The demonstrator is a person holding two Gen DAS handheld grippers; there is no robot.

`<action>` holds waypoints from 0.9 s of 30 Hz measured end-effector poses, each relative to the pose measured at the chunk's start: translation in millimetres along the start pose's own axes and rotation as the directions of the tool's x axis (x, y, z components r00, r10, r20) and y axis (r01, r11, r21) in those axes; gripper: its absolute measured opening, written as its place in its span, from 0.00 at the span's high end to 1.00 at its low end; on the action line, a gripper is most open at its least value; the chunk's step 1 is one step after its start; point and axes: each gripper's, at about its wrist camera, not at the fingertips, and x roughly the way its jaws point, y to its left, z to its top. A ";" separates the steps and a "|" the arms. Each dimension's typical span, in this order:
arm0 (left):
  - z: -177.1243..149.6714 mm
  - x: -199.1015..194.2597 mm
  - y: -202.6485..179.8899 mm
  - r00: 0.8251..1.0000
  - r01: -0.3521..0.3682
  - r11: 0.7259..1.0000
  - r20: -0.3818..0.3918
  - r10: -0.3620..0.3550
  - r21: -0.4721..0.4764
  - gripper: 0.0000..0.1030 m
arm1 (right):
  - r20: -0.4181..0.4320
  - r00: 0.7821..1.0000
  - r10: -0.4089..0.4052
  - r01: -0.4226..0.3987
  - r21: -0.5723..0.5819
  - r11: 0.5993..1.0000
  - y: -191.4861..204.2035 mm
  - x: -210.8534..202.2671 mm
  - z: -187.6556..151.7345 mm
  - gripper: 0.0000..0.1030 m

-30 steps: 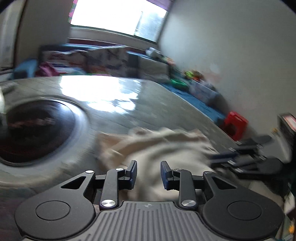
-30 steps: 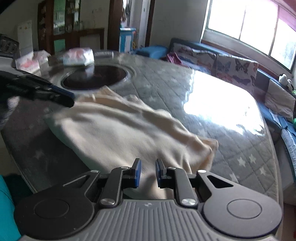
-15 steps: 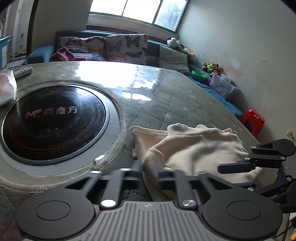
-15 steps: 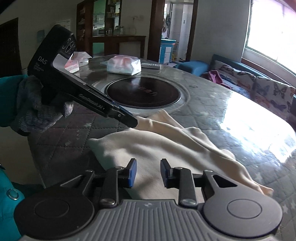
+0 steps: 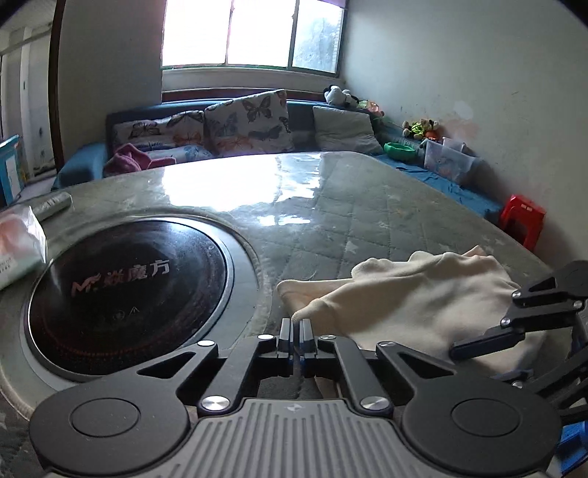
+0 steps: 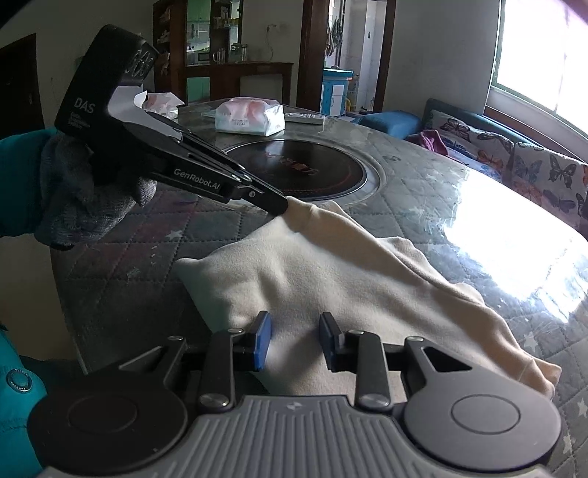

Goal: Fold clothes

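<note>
A cream garment [image 6: 330, 279] lies rumpled on the quilted surface [image 6: 422, 191], just beside the round black cooktop [image 5: 125, 294] set into it. The right wrist view shows what the left cannot: the left gripper [image 6: 281, 204], held in a grey-gloved hand [image 6: 81, 195], has its jaws clenched on a pulled-up corner of the cloth. The right gripper [image 6: 296, 340] hovers over the near edge, jaws released with cloth below; the left view alone shows the window [image 5: 250, 33] and butterfly cushions [image 5: 246, 121].
</note>
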 end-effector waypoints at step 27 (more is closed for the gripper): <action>1.5 31.2 -5.4 0.995 0.061 0.997 -0.079 -0.064 -0.037 0.94 | 0.040 0.994 0.102 -0.097 -0.122 0.988 31.2 5.7 26.6 0.74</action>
